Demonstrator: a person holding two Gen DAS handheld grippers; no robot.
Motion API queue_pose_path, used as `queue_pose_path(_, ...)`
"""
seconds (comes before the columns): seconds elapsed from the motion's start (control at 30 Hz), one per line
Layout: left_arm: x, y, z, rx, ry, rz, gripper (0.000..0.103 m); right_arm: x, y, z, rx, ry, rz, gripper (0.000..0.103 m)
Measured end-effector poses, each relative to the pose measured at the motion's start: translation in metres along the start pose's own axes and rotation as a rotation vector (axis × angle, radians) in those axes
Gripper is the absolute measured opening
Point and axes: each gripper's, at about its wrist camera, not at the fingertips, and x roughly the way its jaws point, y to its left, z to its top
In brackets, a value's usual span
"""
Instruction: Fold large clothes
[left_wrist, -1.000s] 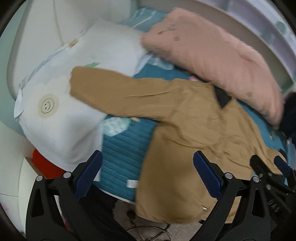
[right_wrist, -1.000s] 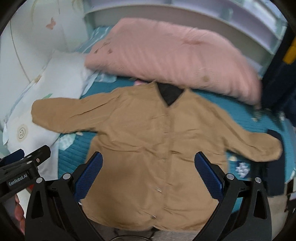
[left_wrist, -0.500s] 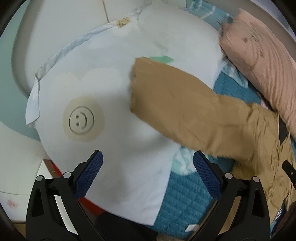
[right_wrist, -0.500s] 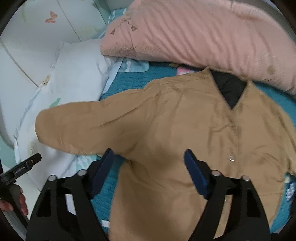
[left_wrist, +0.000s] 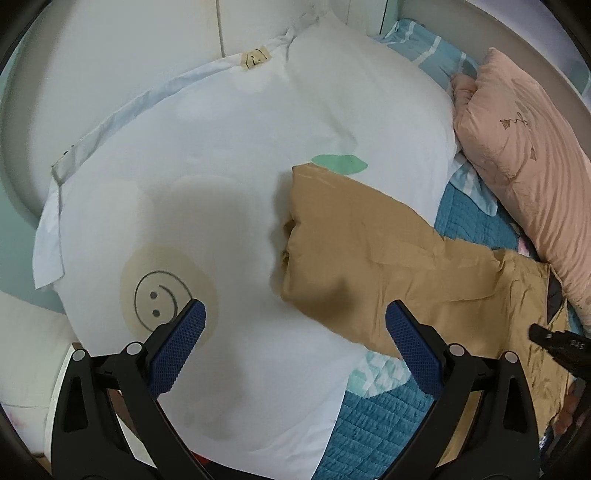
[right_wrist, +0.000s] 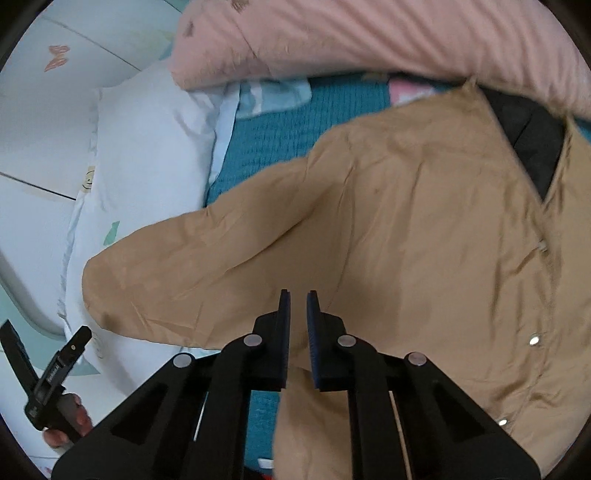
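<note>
A tan button-up shirt (right_wrist: 424, 221) lies face up on the teal bed cover (right_wrist: 280, 125). Its left sleeve (left_wrist: 369, 258) stretches onto a white pillow (left_wrist: 221, 147), with the cuff (left_wrist: 306, 221) lying flat. My left gripper (left_wrist: 295, 308) hangs open just short of that cuff, and no cloth is between its blue pads (left_wrist: 181, 343). My right gripper (right_wrist: 297, 293) points down at the shirt by the armpit. Its jaws are closing and stand almost together. Tan cloth shows through the slit, but no fold is bunched between them.
A pink quilt (right_wrist: 369, 33) lies along the far side of the bed, touching the shirt's collar. The white pillow (right_wrist: 147, 140) fills the left end against a pale headboard (left_wrist: 129, 55). A hand (right_wrist: 70, 417) holds the left gripper at the lower left.
Both grippers have come down and leftward toward the left sleeve. The left one now faces the cuff on the pillow. The right gripper's jaws went from wide apart to almost together.
</note>
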Motion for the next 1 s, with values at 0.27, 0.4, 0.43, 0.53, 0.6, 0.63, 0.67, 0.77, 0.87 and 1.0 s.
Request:
queue_pose_path(0.27, 0.018, 0.006, 0.016, -0.032, 0.033, -0.019, 0.098, 0.11, -0.011, 0.0, -0.041, 0.114, -0.171, 0.0)
queue_pose_path(0.4, 0.027, 0.005, 0.025, -0.039, 0.043, -0.048, 0.098, 0.108, -0.008, 0.005, -0.007, 0.132, -0.184, 0.0)
queue_pose_path(0.43, 0.031, 0.005, 0.029, -0.044, 0.046, -0.036, 0.098, 0.108, -0.006, 0.005, -0.019, 0.132, -0.191, 0.0)
queue_pose_path(0.53, 0.047, 0.003, 0.036, -0.051, 0.072, -0.054, 0.098, 0.11, -0.002, 0.006, -0.044, 0.13, -0.205, 0.0)
queue_pose_path(0.6, 0.066, 0.002, 0.04, -0.058, 0.119, -0.077, 0.098, 0.11, -0.002, 0.007, -0.038, 0.128, -0.2, 0.0)
queue_pose_path(0.63, 0.078, 0.003, 0.041, -0.067, 0.134, -0.094, 0.097, 0.11, -0.002, 0.008, -0.036, 0.126, -0.197, 0.0)
queue_pose_path(0.67, 0.09, 0.004, 0.041, -0.086, 0.144, -0.065, 0.095, 0.111, -0.002, 0.008, -0.041, 0.125, -0.196, 0.0)
queue_pose_path(0.77, 0.092, -0.001, 0.041, -0.079, 0.121, 0.004, 0.074, 0.113, -0.002, 0.008, -0.055, 0.126, -0.193, 0.0)
queue_pose_path(0.87, 0.075, -0.007, 0.042, -0.06, 0.086, -0.005, 0.027, 0.112, -0.004, 0.012, -0.03, 0.132, -0.172, 0.0)
queue_pose_path(1.0, 0.056, -0.019, 0.045, -0.016, 0.05, -0.046, 0.011, 0.087, 0.007, 0.016, -0.035, 0.09, -0.096, 0.005)
